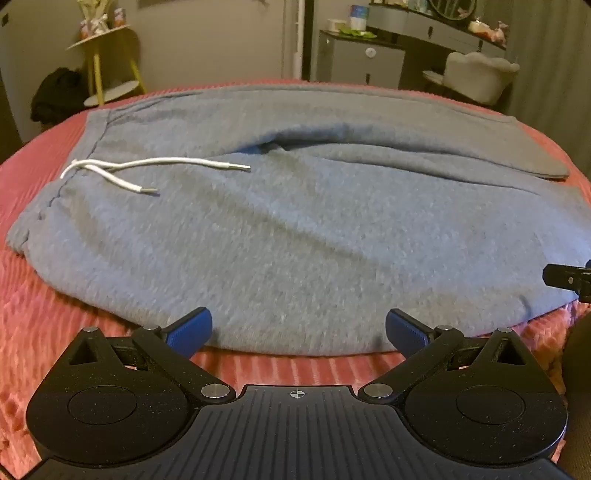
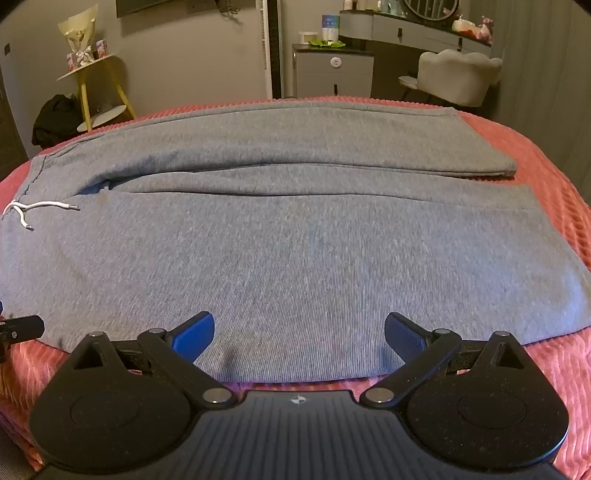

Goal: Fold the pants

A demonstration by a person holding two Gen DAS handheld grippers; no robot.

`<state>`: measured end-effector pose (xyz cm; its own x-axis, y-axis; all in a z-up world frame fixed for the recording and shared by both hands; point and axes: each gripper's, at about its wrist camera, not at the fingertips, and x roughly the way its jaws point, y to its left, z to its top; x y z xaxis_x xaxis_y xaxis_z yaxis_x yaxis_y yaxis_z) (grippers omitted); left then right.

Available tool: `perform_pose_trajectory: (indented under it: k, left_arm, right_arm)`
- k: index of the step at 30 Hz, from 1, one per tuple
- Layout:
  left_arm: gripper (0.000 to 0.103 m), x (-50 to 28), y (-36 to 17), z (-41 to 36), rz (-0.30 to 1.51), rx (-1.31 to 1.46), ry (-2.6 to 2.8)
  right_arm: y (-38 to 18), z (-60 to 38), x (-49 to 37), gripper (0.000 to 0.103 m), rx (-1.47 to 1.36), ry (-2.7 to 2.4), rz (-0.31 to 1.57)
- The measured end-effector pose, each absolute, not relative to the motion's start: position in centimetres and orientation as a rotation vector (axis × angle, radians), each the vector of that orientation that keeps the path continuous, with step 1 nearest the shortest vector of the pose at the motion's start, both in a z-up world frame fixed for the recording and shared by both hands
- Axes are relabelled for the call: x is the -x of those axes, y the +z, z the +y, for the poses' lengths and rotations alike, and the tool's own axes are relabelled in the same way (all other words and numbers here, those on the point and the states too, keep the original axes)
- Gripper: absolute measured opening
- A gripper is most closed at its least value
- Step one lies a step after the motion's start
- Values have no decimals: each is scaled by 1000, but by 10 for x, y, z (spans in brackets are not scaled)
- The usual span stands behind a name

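Grey sweatpants (image 1: pixel 295 221) lie flat on a pink ribbed bedspread (image 1: pixel 55 332), waistband at the left with a white drawstring (image 1: pixel 147 166), both legs running to the right. My left gripper (image 1: pixel 298 330) is open and empty, its blue pads at the near edge of the pants by the waist end. My right gripper (image 2: pixel 299 332) is open and empty at the near edge of the closer leg (image 2: pixel 295 258). The drawstring also shows in the right wrist view (image 2: pixel 29 210). A black finger of the right gripper (image 1: pixel 565 278) shows at the right edge of the left wrist view.
Beyond the bed stand a yellow side table (image 2: pixel 99 85) with a black bag (image 2: pixel 55 118) beside it, a grey cabinet (image 2: pixel 332 70), a vanity desk (image 2: pixel 413 26) and a pale padded chair (image 2: pixel 458 74). The bedspread (image 2: pixel 546 166) shows past the leg hems at the right.
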<state>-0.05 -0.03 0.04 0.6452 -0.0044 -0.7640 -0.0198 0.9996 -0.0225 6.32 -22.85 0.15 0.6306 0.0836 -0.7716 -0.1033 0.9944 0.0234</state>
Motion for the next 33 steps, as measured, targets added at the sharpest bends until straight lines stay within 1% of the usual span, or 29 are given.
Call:
perform_pose_trajectory:
  k: [33]
  left_arm:
    - [103, -1, -3, 3, 892, 59, 21]
  right_arm:
    - [-1, -229, -64, 99, 17, 109, 884]
